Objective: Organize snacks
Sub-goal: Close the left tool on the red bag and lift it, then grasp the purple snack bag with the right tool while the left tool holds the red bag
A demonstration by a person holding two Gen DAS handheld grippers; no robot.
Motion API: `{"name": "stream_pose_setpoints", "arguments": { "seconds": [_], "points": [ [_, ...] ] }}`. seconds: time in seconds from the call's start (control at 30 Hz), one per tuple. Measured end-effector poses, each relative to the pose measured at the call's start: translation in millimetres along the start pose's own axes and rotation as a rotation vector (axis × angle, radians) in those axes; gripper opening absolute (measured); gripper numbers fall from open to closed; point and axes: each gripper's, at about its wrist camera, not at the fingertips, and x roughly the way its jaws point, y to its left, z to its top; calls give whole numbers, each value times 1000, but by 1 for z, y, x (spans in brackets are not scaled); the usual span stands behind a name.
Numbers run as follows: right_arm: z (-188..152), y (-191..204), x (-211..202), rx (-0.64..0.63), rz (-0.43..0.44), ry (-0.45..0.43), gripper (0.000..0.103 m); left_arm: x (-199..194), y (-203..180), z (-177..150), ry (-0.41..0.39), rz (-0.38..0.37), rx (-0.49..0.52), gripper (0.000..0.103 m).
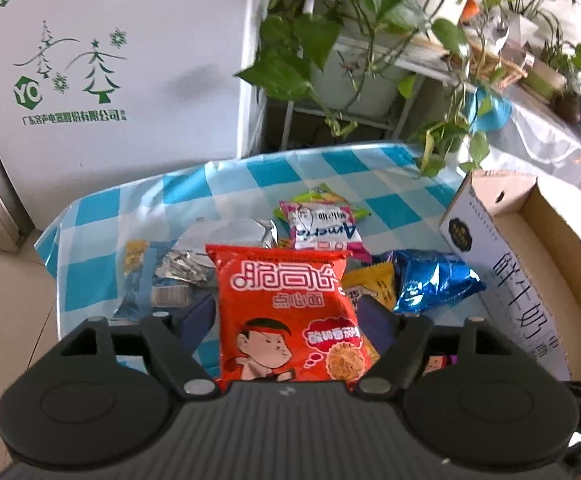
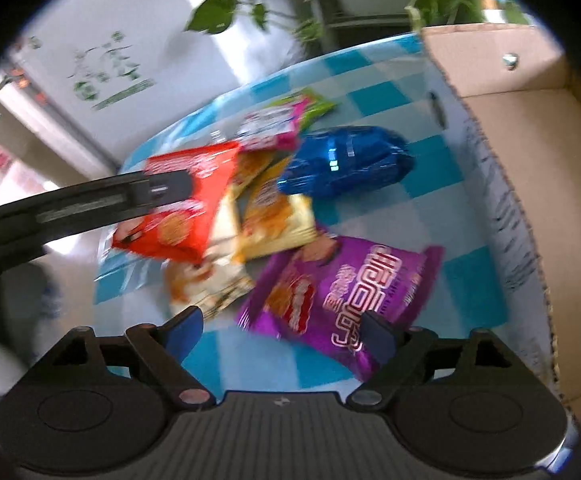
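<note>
Left wrist view: the red noodle snack bag (image 1: 290, 312) stands upright between the pads of the left tool (image 1: 290, 316), long axis running up and away from the camera. Pads look spread w/ a sliver of gap on both sides, so I'd call the jaws open around it, not clamped — can't tell what keeps the bag up.

Right wrist view is blurry, but the right tool (image 2: 278, 330) is wide open and empty, w/ the purple snack bag (image 2: 342, 292) lying flat just ahead, its near corner by the right-hand pad. Bag's long axis runs diagonal, toward the cardboard box (image 2: 502, 208). So the right hand is the nearer one for purple, and the box sits immediately right of it — prob a short carry that way.

Rest of the pile: blue foil bag (image 2: 346, 160), yellow packet (image 2: 278, 216), pink packet (image 1: 322, 224), silver wrapper (image 1: 226, 236), all on the tabletop (image 1: 250, 184) w/ its blue-white check cloth. Behind: a white fridge (image 1: 110, 60) and potted plants (image 1: 354, 40).
</note>
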Motion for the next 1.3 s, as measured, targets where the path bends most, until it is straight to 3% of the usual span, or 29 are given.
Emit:
{"name": "stream_pose_setpoints", "arguments": {
  "seconds": [0.13, 0.3, 0.43, 0.63, 0.93, 1.17, 1.3],
  "points": [
    [-1, 2, -10, -49, 9, -8, 91, 10, -2, -1, 23, 9, -3, 85],
    [5, 8, -7, -200, -82, -15, 91, 16, 0, -4, 37, 14, -11, 85],
    [11, 10, 1, -309, -112, -20, 92, 13, 4, -6, 29, 14, -22, 82],
    [17, 8, 21, -330, -108, 4, 97, 8, 11, -7, 21, -10, -22, 74],
    [-5, 21, 3, -351, 72, 95, 100, -2, 33, -10, 32, -54, -101, 74],
    [-2, 25, 17, -395, -71, 61, 100, 3, 22, -9, 33, -55, -85, 81],
    [-3, 27, 28, -442, -114, 64, 102, 5, 11, -6, 26, -18, -27, 85]
  ]
}}
